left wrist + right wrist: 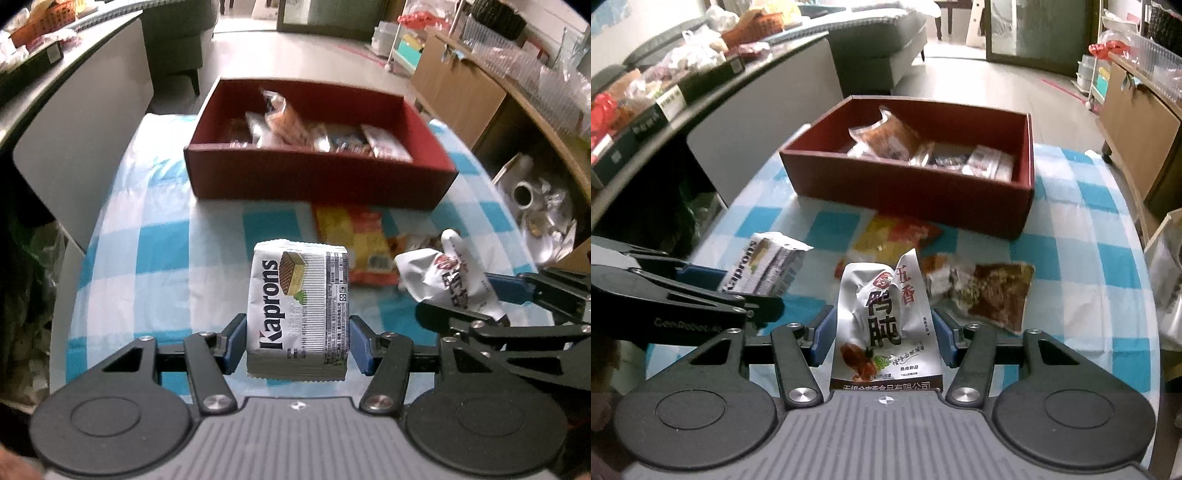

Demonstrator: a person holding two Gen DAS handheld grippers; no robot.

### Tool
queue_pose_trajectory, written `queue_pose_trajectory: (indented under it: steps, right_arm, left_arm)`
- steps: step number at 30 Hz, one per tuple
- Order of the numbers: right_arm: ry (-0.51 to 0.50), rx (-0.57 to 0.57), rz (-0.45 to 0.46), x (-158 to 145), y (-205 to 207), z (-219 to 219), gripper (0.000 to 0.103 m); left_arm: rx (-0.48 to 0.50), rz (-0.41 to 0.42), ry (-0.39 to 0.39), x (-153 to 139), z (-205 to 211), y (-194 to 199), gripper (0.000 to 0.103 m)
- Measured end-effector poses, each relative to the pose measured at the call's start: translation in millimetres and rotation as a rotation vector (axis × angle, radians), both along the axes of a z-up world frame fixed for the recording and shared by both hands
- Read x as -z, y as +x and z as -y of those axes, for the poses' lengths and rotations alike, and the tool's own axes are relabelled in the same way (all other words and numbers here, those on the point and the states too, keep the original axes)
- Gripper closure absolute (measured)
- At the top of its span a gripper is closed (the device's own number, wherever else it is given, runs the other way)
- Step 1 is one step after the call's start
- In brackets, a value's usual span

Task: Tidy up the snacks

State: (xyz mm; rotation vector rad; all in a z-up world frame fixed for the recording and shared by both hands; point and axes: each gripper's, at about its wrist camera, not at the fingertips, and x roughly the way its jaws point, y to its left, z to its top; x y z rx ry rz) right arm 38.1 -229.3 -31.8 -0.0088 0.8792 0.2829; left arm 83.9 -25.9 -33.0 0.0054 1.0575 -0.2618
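Wafers (299,310) sit clamped in the left gripper (298,341), above the checked cloth (147,240). Right gripper (882,338) pinches a white pouch (884,325). Red box (317,177), partly filled with snacks, stands beyond; more packets (993,291) lie before it.

Both grippers same build: left gripper (298,341) and right gripper (882,338) have black cut-out linkage arms, silver round-head screws at the pivots and blue pads on the fingers (233,341). Grey ribbed housing between two black round discs, small cross mark at its front edge. Pale "GenRobot" lettering on the left one's side.
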Motion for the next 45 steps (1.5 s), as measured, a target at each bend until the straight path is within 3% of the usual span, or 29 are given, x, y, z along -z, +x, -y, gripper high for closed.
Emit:
queue_pose_trajectory:
  steps: [20,23,25,30,34,37,39,42,45]
  right_arm:
    - [0.044,0.013,0.117,-43.2,24.6,5.0,0.04]
    - [0.066,0.008,0.129,-51.4,32.3,6.9,0.05]
    - [0.062,0.013,0.14,-54.5,37.8,7.9,0.05]
    - [0.038,0.024,0.098,-45.9,45.5,11.3,0.05]
    - [-0.004,0.057,-0.023,-9.8,42.8,16.3,0.046]
    - [-0.086,-0.088,-0.086,16.2,33.5,-2.5,0.042]
    - [-0.177,-0.226,-0.096,27.8,28.9,-24.3,0.031]
    - [-0.279,-0.391,-0.099,42.9,31.0,-49.4,0.027]
    - [-0.26,-0.404,-0.122,53.9,46.5,-59.9,0.024]
  left_arm:
    - [-0.054,0.123,-0.033,-43.6,4.8,33.0,0.052]
    - [-0.057,0.145,-0.031,-50.1,8.3,41.3,0.052]
    - [-0.057,0.151,-0.029,-51.9,10.4,48.8,0.052]
    - [-0.054,0.12,-0.014,-41.2,9.7,54.0,0.052]
    - [-0.046,0.071,0.018,-25.4,1.6,48.9,0.052]
    - [-0.058,0.034,-0.003,-19.9,-11.8,46.4,0.052]
    - [-0.074,0.021,-0.028,-20.2,-20.3,46.6,0.052]
    - [-0.084,0.025,-0.033,-20.6,-28.3,46.6,0.052]
    - [-0.097,0.017,-0.033,-18.0,-36.5,48.9,0.052]
